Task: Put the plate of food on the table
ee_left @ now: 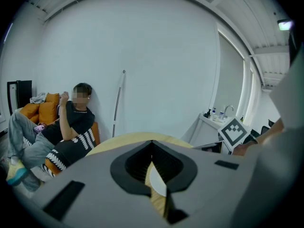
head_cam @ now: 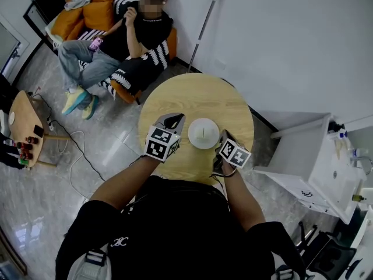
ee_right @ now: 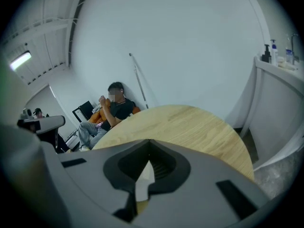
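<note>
Head view: round white plate point(head_cam: 204, 133) on table point(head_cam: 192, 95) between left gripper point(head_cam: 176, 119) and right gripper point(head_cam: 223, 139), all fingers point(head_cam: 166, 122) clenched.

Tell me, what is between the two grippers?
A white plate sits on the round wooden table, between the left gripper and the right gripper. The head view shows it.

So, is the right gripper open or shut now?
Shut. In its own view the right gripper has its jaws meeting at the tip. Whether they pinch the rim of the white plate, I cannot tell.
</note>
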Motion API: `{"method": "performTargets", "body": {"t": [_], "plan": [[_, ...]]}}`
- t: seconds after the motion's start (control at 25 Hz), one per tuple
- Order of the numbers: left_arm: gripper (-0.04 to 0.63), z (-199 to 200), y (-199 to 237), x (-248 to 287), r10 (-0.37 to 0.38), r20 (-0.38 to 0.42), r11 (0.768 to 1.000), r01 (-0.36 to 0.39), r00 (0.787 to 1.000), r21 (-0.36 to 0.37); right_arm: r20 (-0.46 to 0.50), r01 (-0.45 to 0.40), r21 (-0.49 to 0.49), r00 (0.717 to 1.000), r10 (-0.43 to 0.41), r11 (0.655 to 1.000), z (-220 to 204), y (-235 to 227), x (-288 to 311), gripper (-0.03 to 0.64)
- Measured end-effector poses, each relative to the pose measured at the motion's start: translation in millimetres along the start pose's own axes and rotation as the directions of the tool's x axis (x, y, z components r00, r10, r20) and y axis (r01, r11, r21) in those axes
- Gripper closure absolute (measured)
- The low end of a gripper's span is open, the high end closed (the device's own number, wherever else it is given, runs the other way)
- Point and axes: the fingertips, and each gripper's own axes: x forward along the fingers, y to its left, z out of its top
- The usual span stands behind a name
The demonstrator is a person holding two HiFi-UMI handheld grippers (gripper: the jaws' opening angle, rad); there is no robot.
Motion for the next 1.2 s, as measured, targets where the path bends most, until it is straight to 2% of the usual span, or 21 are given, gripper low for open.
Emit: {"method": "performTargets", "body": {"t": [0.12,0.24,0.36,0.56,0.8,1.2], "plan": [[0.588,4.6,-3.2,2.3,-0.012,0.010,1.000,0.012,1.000,0.003,0.058,-0.030,-0.100,0.998,0.036,0.995,18.2,16.4,-11.8,0.609],[0.588,6.7,-5.1,4.8,-0.020,0.014,1.000,0.020,1.000,0.003,0.116,-0.041,-0.219,0.991,0.068,0.975,36.4,33.2,-28.2,0.609],[0.588,7.8,-7.3,5.8,-0.027,0.015,1.000,0.027,1.000,0.007,0.170,-0.027,-0.281,0.982,0.078,0.959,52.8,41.9,-41.3,0.609],[0.588,11.4,-17.9,4.1,-0.054,0.029,0.999,0.053,0.998,0.008,0.250,-0.016,-0.295,0.964,0.093,0.956,74.7,51.4,-61.1,0.609],[0.588,17.5,-22.3,2.1,-0.066,0.043,0.997,0.065,0.997,0.029,0.300,-0.037,-0.377,0.941,0.160,0.926,86.9,72.0,-78.4,0.609],[0.588,11.3,-20.1,4.2,-0.066,0.028,0.998,0.066,0.997,-0.005,0.293,-0.034,-0.366,0.944,0.150,0.930,82.0,64.9,-82.0,0.609]]}}
